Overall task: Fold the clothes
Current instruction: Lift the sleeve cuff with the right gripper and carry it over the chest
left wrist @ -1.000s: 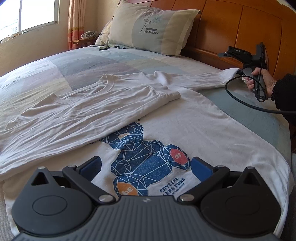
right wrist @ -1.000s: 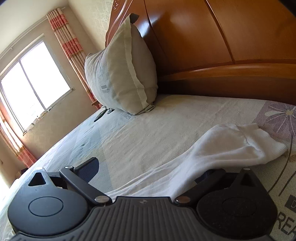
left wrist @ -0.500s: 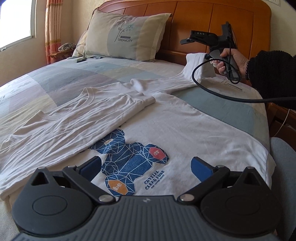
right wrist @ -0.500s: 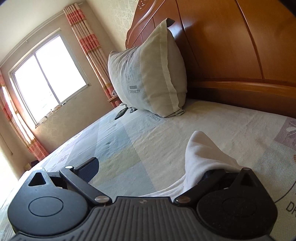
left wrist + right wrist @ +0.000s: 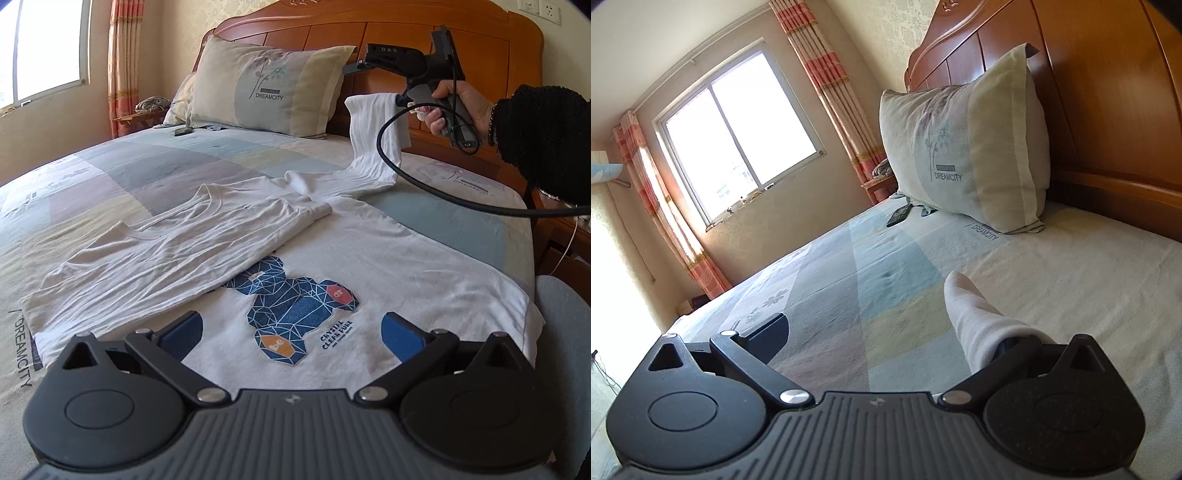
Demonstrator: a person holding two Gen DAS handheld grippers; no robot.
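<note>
A white T-shirt with a blue bear print lies face up on the bed, its left side folded over the chest. My left gripper hovers open over the hem, touching nothing. A hand holds my right gripper up near the headboard with the shirt's right sleeve raised off the bed. In the right wrist view the jaws of the right gripper stand wide apart. There the sleeve drapes over the right finger and hides its pad.
A "DREAMCITY" pillow leans on the wooden headboard. A dark phone or remote lies beside the pillow. A black cable trails from the right gripper over the bed. A grey seat stands at the bed's right edge.
The right gripper has lifted the sleeve off the bed and swung it up and left toward the pillow. The left gripper has stayed open above the hem, its view drawn back.
</note>
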